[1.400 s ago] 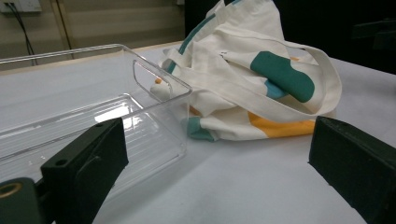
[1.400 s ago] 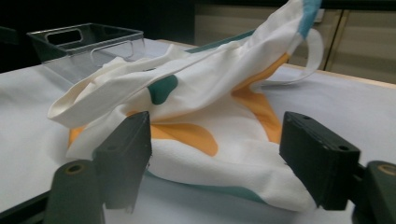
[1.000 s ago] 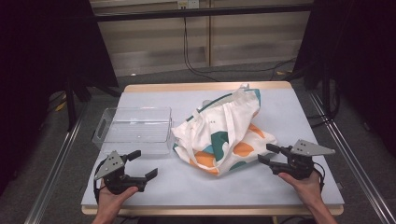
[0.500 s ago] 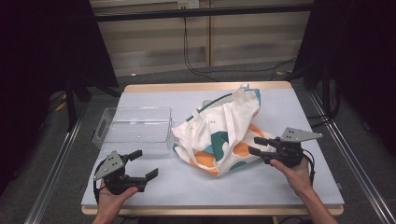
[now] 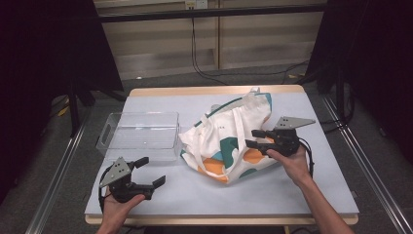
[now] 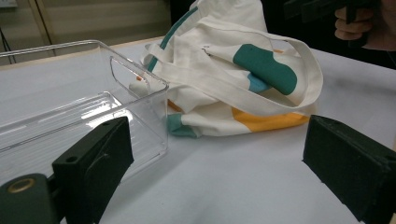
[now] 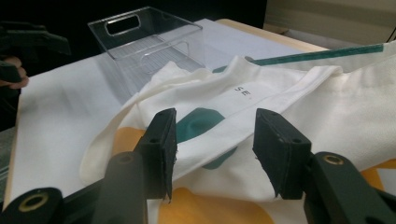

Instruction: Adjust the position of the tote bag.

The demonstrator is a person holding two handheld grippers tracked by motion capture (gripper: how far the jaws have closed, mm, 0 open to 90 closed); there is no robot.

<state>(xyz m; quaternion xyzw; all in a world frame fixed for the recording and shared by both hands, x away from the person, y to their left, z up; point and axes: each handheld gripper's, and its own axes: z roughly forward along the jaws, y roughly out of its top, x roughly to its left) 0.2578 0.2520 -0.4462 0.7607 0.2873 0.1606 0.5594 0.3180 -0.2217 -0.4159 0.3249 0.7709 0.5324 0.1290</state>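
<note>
Two grippers are in play around the bag [image 5: 233, 139], which lies crumpled in the middle of the table [image 5: 311, 195]. Left of the bag sits a clear bin [image 5: 139, 130], touching its left edge, empty as far as I can see. Nearer the person and left of the bag, the left gripper [image 5: 152, 171] rests low over the table, jaws spread wide with nothing between them, aimed at the bag. Now the right side: the right gripper [image 5: 252, 138] was off the bag's right edge a second ago and has come in over the cloth, its jaws just narrowing a little. In the right gripper view they stand half spread either side of a white strap [image 7: 219, 130], not yet pinching it. My read: this is the reach for the handle, and the squeeze comes next, provided only one layer is caught.
</note>
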